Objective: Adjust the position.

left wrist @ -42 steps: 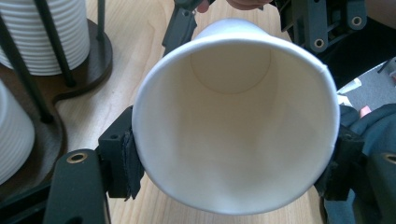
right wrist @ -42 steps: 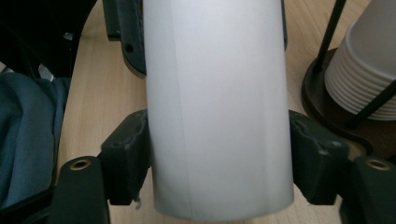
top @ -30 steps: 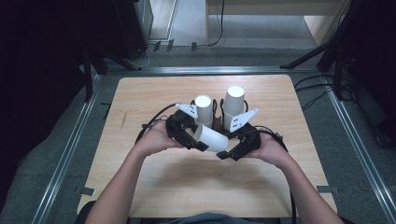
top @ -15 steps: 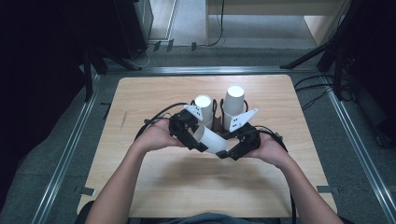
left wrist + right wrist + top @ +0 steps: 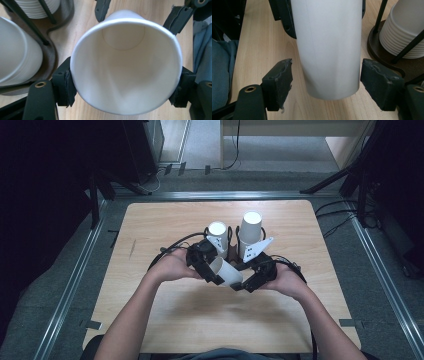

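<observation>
A paper cup (image 5: pixel 226 271) lies on its side just above the table (image 5: pixel 150 220), between the two hands near the middle, its long axis running left to right: the rim faces the left gripper (image 5: pixel 207 265) and the closed base points at the right gripper (image 5: pixel 250 279). The left gripper grasps it, pads pressed on either side of the rim (image 5: pixel 125 62). The right gripper's jaws stand apart around the base end (image 5: pixel 329 50), with a gap on each side, so it is not gripping. Two cup stacks (image 5: pixel 250 232) stand in a rack just beyond. Compared with a second ago, both hands and the cup sit almost where they were; nothing else has shifted.
</observation>
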`<state>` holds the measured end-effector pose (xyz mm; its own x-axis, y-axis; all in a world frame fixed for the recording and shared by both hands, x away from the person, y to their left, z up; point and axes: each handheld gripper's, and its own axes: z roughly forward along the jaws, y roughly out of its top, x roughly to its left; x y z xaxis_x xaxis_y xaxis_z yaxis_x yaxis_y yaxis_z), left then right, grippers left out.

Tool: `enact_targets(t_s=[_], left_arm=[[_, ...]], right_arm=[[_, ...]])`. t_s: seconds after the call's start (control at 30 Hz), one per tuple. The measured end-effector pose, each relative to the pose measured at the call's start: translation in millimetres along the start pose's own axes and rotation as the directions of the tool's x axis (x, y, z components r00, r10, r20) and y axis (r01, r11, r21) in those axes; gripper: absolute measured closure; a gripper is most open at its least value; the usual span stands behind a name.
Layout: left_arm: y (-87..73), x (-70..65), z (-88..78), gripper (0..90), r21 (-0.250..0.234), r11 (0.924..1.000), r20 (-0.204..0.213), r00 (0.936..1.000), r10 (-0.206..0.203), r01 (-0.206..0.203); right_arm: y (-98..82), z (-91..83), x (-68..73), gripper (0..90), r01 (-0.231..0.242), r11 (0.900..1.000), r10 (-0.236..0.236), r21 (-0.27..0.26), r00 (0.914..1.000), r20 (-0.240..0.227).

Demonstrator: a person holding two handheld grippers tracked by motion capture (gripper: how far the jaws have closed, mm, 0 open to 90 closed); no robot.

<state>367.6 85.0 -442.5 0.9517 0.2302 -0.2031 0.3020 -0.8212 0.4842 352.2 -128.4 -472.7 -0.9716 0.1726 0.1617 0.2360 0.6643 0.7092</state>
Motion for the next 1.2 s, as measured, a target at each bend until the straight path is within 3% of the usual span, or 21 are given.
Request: enact_targets(t_s=[0.23,0.67,0.8,0.97,1.1,1.2], left_arm=[[3.6,-0.6,4.9,25.1,0.008,0.9999,0.015,0.9998,-0.011,0.011],[6.6,-4.5,7.3,23.2,0.012,0.9998,0.018,0.9997,0.015,-0.015],[4.9,-6.6,4.5,20.1,-0.031,0.9991,0.004,0.9996,0.027,-0.027],[1.2,-5.7,0.8,12.8,-0.081,0.9967,-0.005,1.0000,0.004,-0.004],[-3.7,-3.8,-4.3,12.1,-0.137,0.9904,-0.015,0.9997,-0.019,0.017],[-7.8,-2.2,-6.5,11.9,-0.182,0.9824,0.002,0.9990,-0.044,0.044]], right_arm=[[-0.5,6.0,0.2,26.0,0.005,1.000,-0.005,0.024,1.0000,0.002],[-0.1,12.8,2.6,33.2,0.032,0.998,-0.031,0.054,0.9995,-0.002],[0.5,11.3,2.6,33.3,0.038,0.999,-0.038,0.039,0.9993,0.002],[-0.2,7.6,0.7,33.2,0.027,0.999,-0.028,0.029,0.9995,0.013],[-1.1,3.3,-1.3,33.1,0.013,1.000,-0.013,0.011,0.9997,0.018],[-1.3,0.0,-2.6,33.1,0.011,1.000,-0.011,-0.007,0.9996,0.024]])
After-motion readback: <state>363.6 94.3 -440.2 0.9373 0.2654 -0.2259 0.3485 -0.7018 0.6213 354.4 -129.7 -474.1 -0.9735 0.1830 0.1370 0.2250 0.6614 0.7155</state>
